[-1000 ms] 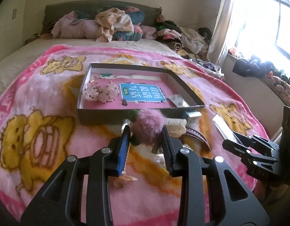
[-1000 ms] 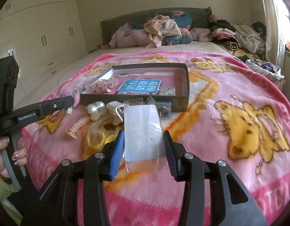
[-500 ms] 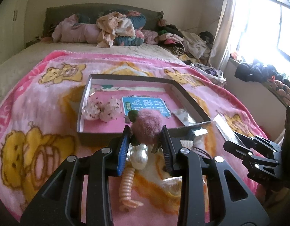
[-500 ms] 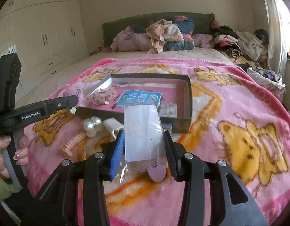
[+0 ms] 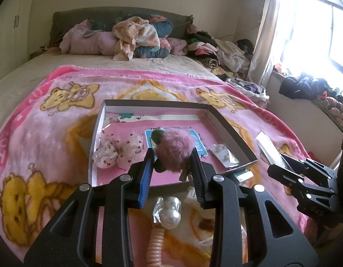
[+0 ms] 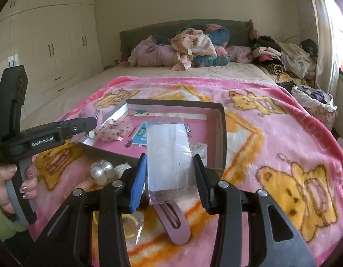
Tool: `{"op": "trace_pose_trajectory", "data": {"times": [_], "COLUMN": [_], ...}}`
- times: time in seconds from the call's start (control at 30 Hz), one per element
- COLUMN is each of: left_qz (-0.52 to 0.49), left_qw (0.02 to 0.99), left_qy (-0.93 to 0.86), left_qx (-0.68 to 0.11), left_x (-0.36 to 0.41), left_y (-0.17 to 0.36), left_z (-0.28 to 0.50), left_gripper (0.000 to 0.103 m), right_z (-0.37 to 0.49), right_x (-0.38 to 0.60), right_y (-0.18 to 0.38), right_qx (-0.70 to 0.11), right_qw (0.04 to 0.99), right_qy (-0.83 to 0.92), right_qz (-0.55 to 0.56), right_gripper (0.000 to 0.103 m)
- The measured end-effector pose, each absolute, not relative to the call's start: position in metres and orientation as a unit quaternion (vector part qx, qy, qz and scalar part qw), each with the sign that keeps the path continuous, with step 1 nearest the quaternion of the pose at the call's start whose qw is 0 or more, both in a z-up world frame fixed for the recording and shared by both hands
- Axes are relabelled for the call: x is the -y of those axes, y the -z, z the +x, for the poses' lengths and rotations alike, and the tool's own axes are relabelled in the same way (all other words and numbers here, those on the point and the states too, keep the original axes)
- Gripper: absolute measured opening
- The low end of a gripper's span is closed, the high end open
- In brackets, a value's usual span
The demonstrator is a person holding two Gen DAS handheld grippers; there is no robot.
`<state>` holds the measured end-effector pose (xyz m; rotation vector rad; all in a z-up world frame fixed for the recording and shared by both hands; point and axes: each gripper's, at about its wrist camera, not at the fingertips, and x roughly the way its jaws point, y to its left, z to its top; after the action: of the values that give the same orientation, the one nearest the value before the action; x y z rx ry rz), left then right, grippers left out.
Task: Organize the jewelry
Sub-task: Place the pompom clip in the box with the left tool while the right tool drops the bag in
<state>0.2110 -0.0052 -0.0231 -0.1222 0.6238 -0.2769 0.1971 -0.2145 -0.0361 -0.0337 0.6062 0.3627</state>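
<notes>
Cardboard box holds blue card, perhaps beaded pouches.

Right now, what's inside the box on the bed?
The box holds a blue card, speckled pink pieces and a small clear packet. The pompom and plastic sleeve cover the rest.

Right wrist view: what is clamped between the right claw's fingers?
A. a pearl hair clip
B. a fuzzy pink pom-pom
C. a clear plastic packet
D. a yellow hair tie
C: the right claw is shut on the clear plastic packet, which stands up between its pads above the blanket, with the box behind it.
</notes>
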Motion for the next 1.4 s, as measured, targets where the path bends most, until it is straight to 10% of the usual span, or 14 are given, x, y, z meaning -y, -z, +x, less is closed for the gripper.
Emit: {"op": "trace_pose_trajectory", "data": {"times": [1.4], "left_qz": [-0.052], "left_qw": [0.916], "left_qy": [0.119], "left_qx": [-0.38], "left_x": [0.001], "left_y": [0.075], "left_z": [0.269], "left_gripper": [0.025], "right_z": [0.323], "right_x": [0.196], "right_y": [0.089], "right_qx": [-0.382], "right_qw": [0.913], "right_qy": [-0.138], "right_qz": [-0.046], "right_gripper": [0.04]}}
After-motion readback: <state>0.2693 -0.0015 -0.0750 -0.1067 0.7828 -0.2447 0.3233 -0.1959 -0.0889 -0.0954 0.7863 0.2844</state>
